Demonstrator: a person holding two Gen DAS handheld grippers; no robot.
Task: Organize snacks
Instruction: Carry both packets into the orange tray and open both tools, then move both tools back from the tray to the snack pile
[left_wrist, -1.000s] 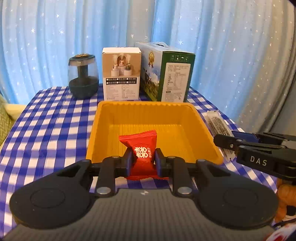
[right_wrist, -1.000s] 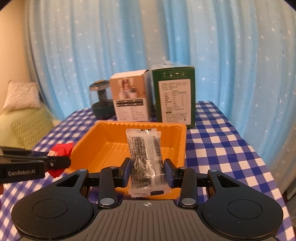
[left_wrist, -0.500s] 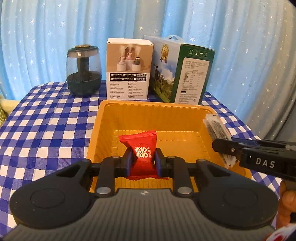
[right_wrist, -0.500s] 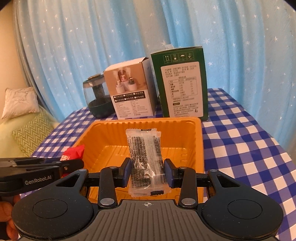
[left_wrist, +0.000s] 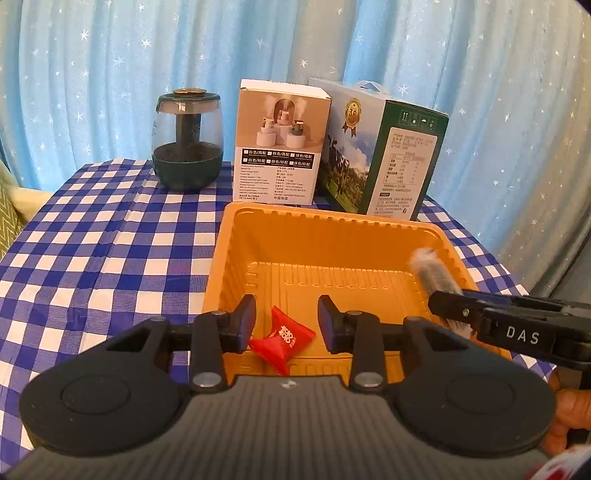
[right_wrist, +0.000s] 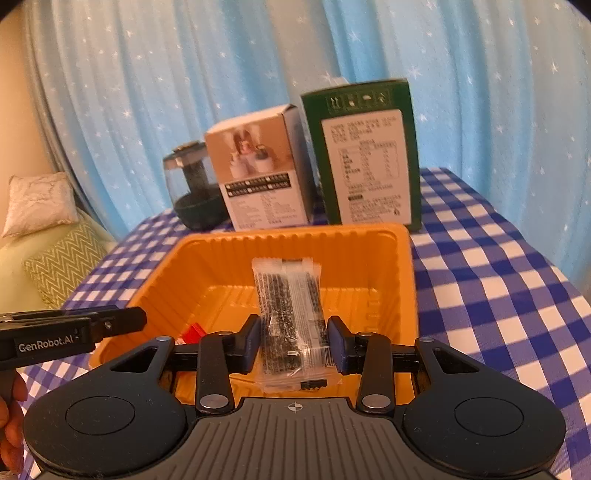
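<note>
Quick count of what's on the checkered tablecloth (left_wrist: 110, 251): one orange tray (left_wrist: 369, 229), two snacks, two cardboard boxes and one glass jar (left_wrist: 187, 147) with a dark lid.

The left gripper (left_wrist: 286, 323) sits over the tray's near edge. Its jaws have just been opening and now stand spread apart, and the red candy (left_wrist: 282, 338) lies tilted between them, with a gap to each pad, low at the near end of the tray. The right gripper (right_wrist: 293, 341) is pinching the clear packet (right_wrist: 291, 317) of dark stuff, which stands upright between the pads, above the tray's near right side. In the left wrist view that packet looks blurred.

At the back, the white box (left_wrist: 280, 147) and the green box (left_wrist: 384, 158) stand side by side just behind the tray's far rim, with the jar to the left of them, a bit apart.

Room-wise, most of the tray floor is bare beyond the candy. Left of the tray there's a wide open stretch of cloth, and right of it another strip running to the table's edge. A blue starry curtain (left_wrist: 92, 74) hangs right behind the table.
</note>
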